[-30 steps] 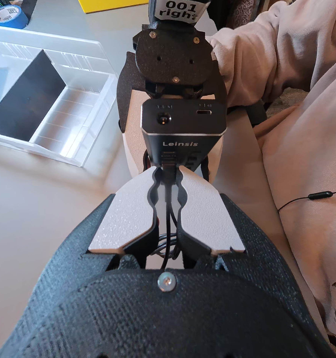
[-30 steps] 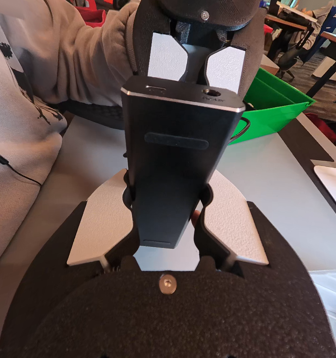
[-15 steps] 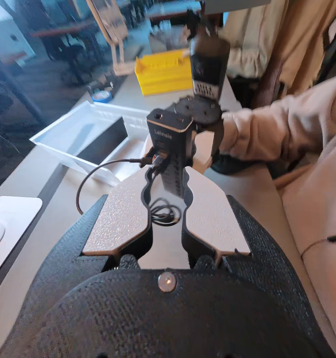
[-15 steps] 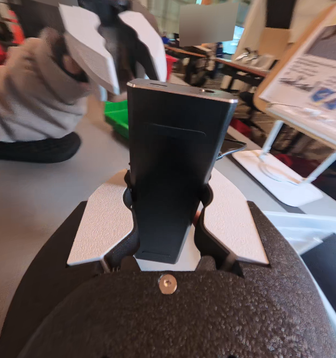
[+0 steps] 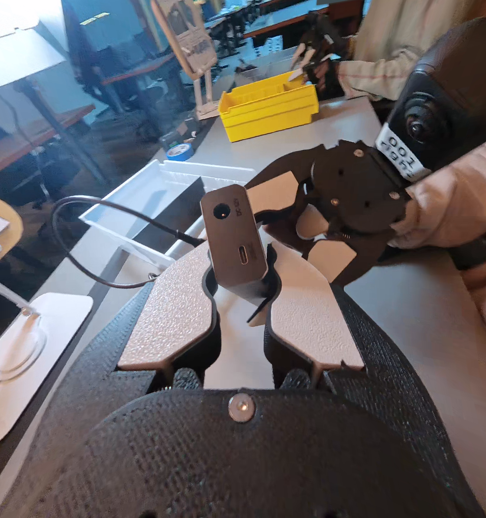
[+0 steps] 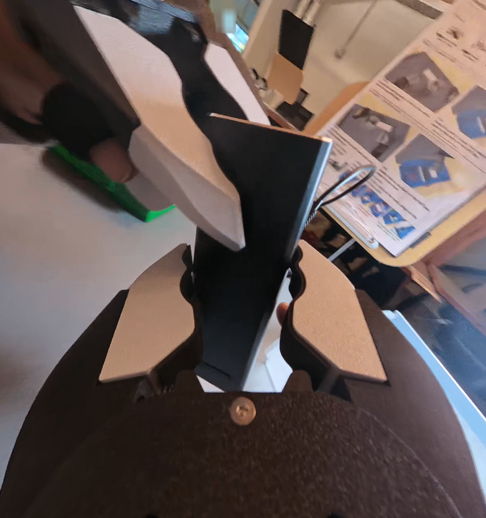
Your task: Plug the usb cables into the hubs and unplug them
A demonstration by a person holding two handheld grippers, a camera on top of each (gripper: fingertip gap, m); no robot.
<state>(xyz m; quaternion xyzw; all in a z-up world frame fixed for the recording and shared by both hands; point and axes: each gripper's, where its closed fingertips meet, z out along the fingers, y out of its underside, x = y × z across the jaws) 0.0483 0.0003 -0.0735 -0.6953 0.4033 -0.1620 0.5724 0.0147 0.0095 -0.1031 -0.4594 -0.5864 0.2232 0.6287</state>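
A black USB hub is held up over the grey table between both grippers. My left gripper has its jaws against the two sides of the hub's end, which carries a round socket and a small port. My right gripper is shut on the other end of the hub. It also shows in the left wrist view, behind the hub. The left gripper's white fingers straddle the hub's upper part. A black cable is plugged into the hub's side and loops out; it also shows in the right wrist view.
A white divided tray lies behind the hub, with a yellow bin and blue tape roll beyond. A green bin is at the left. An instruction sheet on a stand is at the right, its white base near the table's edge. The tips of both grippers are at nearly the same place.
My left gripper let go of the cable's plug, which stays in the hub, and now has its jaws around the hub's end. The right gripper lifted and turned the hub.
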